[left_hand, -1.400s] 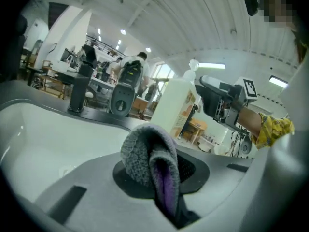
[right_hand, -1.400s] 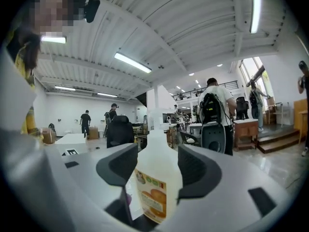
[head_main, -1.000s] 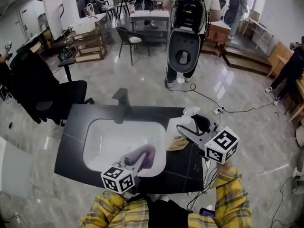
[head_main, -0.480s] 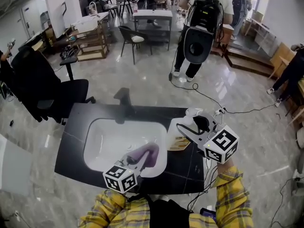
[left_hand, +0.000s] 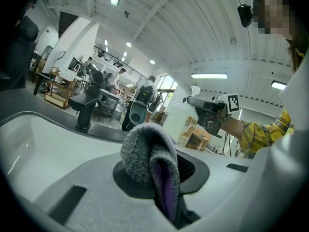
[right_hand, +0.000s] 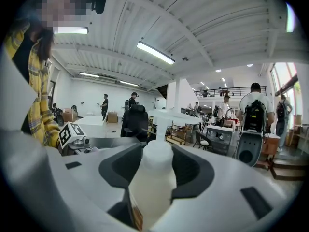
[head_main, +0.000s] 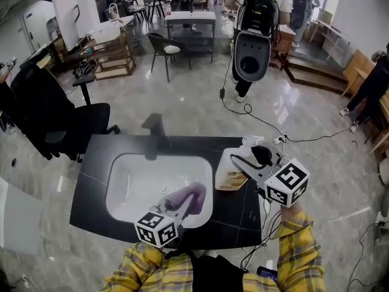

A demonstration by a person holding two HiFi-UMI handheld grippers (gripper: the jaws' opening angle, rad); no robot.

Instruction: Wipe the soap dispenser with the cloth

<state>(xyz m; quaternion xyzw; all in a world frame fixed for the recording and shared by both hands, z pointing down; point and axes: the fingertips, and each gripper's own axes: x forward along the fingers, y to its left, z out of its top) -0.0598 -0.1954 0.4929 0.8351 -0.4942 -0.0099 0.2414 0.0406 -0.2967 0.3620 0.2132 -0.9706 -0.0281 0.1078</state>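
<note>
A translucent white soap dispenser with a pump top stands at the right of the basin. My right gripper reaches around it from the right. Its jaws have just been closing, and the pads now press both sides of the dispenser body. My left gripper hangs over the basin's front right part, shut on a folded grey and purple cloth. In the left gripper view the cloth bulges up between the jaws, with the dispenser and right gripper beyond.
A black faucet rises behind the basin in the black counter. A black office chair stands to the left. A person with a backpack device stands beyond on the floor, and a cable trails toward the counter.
Both grippers stay almost where they were, cloth and dispenser still between their jaws. The person with the backpack device behind the counter has walked a little to the right.
</note>
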